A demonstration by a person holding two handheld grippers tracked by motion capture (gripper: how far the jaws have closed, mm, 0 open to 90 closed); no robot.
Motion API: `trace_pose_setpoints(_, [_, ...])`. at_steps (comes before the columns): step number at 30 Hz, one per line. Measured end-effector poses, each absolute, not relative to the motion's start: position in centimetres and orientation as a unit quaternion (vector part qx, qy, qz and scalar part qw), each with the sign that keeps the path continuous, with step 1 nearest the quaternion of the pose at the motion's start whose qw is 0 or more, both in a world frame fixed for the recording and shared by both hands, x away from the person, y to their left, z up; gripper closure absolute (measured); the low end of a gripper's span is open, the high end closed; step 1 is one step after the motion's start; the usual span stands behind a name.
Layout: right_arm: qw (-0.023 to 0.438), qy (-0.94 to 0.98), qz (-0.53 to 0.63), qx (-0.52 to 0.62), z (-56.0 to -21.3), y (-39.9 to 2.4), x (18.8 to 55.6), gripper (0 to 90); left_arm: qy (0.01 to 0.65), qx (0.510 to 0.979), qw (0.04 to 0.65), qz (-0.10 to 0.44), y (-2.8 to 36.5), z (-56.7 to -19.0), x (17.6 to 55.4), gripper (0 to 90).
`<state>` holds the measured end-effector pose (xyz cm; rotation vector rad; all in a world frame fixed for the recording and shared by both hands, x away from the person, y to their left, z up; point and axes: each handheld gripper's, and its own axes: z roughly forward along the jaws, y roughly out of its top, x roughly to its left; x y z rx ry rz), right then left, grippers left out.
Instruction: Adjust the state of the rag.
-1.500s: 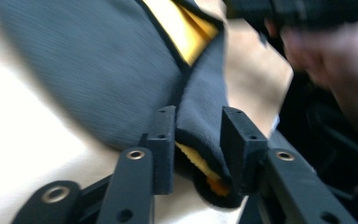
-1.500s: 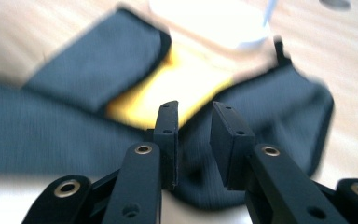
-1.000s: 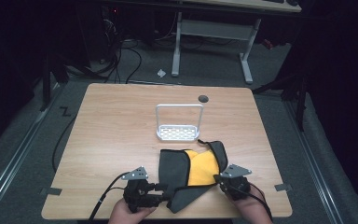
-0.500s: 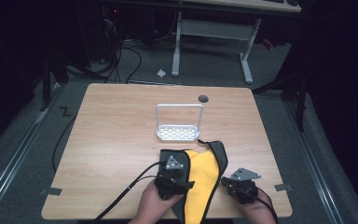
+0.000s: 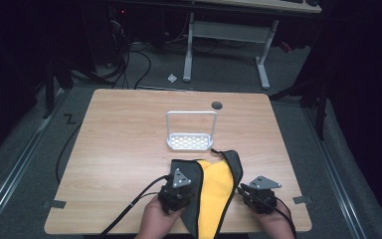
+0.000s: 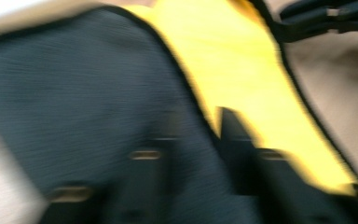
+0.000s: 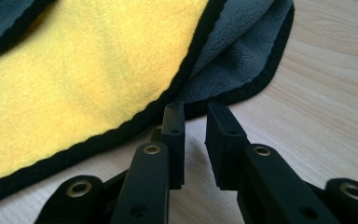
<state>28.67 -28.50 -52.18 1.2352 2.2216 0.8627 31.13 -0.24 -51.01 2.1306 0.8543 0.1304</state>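
Near the bottom middle of the high view lies the cloth (image 5: 214,191), a microfibre towel with a yellow face and a grey back, bound in black. It sits on the near part of the wooden table (image 5: 124,144), with a small white rack (image 5: 191,132) standing just beyond it, higher in the frame.

A second ago the left gripper (image 5: 179,186) sat out at the cloth's left corner. It has since carried that corner across toward the middle, so a grey flap now lies folded over the left part of the yellow face. Its jaws have just been closing from wide open to about half. The left gripper view is smeared with motion: grey fabric (image 6: 88,93) lies across the jaws, but whether the pads pinch it I cannot tell.

The right gripper (image 7: 196,135) has kept to its place at the lower right of the high view, beside the cloth's right edge. Its jaws have just been opening from shut. In the right gripper view they stand a narrow gap apart with bare wood between them, their tips just short of the black hem (image 7: 233,95), holding nothing.

By my reading this is a fold under way: the left side is turned in, and the right edge has been let go, perhaps for a fresh grip.
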Motion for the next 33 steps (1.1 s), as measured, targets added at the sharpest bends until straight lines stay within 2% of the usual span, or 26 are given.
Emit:
trace_pose_setpoints(2, [0.229, 0.804, 0.312, 0.451, -52.2, -28.4, 28.7, 76.8, 0.336, 0.846, 0.412, 0.041, -0.9, -51.4, 31.0, 47.7])
trace_pose_setpoints(3, [0.23, 0.804, 0.312, 0.451, -52.2, -28.4, 28.7, 76.1, 0.332, 0.857, 0.391, 0.044, -2.2, -52.4, 31.0, 40.9])
trace_pose_setpoints(4, [0.232, 0.804, 0.312, 0.45, -52.2, -28.4, 28.7, 75.2, 0.332, 0.857, 0.391, 0.044, -2.2, -52.4, 31.0, 39.2])
trace_pose_setpoints(5, [0.235, 0.803, 0.311, 0.45, -52.2, -28.4, 28.6, 74.8, 0.324, 0.863, 0.374, 0.097, -2.6, -52.6, 30.4, 46.3])
trace_pose_setpoints(8, [0.236, 0.801, 0.311, 0.453, -52.3, -28.5, 28.6, 74.1, 0.328, 0.861, 0.376, 0.1, -1.9, -52.6, 30.4, 71.1])
trace_pose_setpoints(9, [0.234, 0.801, 0.312, 0.455, -52.4, -28.6, 28.7, 74.1, 0.328, 0.861, 0.376, 0.1, -1.9, -52.6, 30.4, 77.0])
trace_pose_setpoints(10, [0.234, 0.801, 0.312, 0.455, -52.4, -28.6, 28.7, 74.1, 0.329, 0.86, 0.379, 0.093, -1.6, -52.6, 30.6, 77.0])
trace_pose_setpoints(11, [0.231, 0.8, 0.31, 0.458, -52.5, -28.7, 28.9, 74.1, 0.331, 0.858, 0.382, 0.092, -1.3, -52.4, 30.6, 86.3])
trace_pose_setpoints(12, [0.231, 0.8, 0.31, 0.459, -52.5, -28.7, 28.9, 74.0, 0.332, 0.854, 0.387, 0.099, -0.5, -52.0, 30.4, 88.7])
trace_pose_setpoints(15, [0.231, 0.798, 0.311, 0.462, -52.5, -28.7, 28.9, 73.8, 0.331, 0.846, 0.407, 0.1, 0.9, -51.2, 30.2, 89.2])
trace_pose_setpoints(19, [0.231, 0.799, 0.309, 0.461, -52.6, -28.7, 29.0, 73.6, 0.354, 0.811, 0.454, 0.104, 5.6, -49.2, 30.0, 90.0])
trace_pose_setpoints(23, [0.23, 0.798, 0.31, 0.463, -52.7, -28.3, 29.3, 71.6, 0.411, 0.787, 0.442, 0.13, 11.8, -49.1, 30.8, 90.0])
trace_pose_setpoints(25, [0.229, 0.796, 0.313, 0.466, -52.6, -28.1, 29.4, 70.6, 0.425, 0.782, 0.437, 0.129, 12.9, -49.4, 31.1, 90.0])
trace_pose_setpoints(27, [0.233, 0.794, 0.315, 0.466, -52.5, -27.9, 29.7, 67.6, 0.437, 0.776, 0.444, 0.101, 13.6, -49.9, 31.0, 89.9])
trace_pose_setpoints(28, [0.235, 0.789, 0.316, 0.472, -52.3, -27.8, 30.3, 63.1, 0.427, 0.779, 0.45, 0.092, 12.9, -50.1, 30.5, 81.8])
trace_pose_setpoints(29, [0.235, 0.789, 0.316, 0.472, -52.3, -27.8, 30.3, 63.1, 0.407, 0.79, 0.451, 0.083, 11.5, -50.2, 30.1, 81.8])
trace_pose_setpoints(30, [0.235, 0.778, 0.317, 0.489, -52.2, -27.8, 31.6, 55.1, 0.368, 0.808, 0.456, 0.058, 8.2, -50.4, 29.2, 63.4])
trace_pose_setpoints(31, [0.229, 0.773, 0.32, 0.497, -52.2, -28.0, 32.1, 52.2, 0.351, 0.814, 0.46, 0.043, 6.5, -50.6, 28.8, 57.8])
trace_pose_setpoints(32, [0.218, 0.767, 0.325, 0.508, -52.2, -28.2, 32.6, 48.0, 0.351, 0.814, 0.46, 0.043, 6.5, -50.6, 28.8, 52.0])
trace_pose_setpoints(33, [0.218, 0.767, 0.325, 0.508, -52.2, -28.2, 32.6, 48.0, 0.34, 0.819, 0.46, 0.038, 5.0, -50.8, 28.4, 52.0])
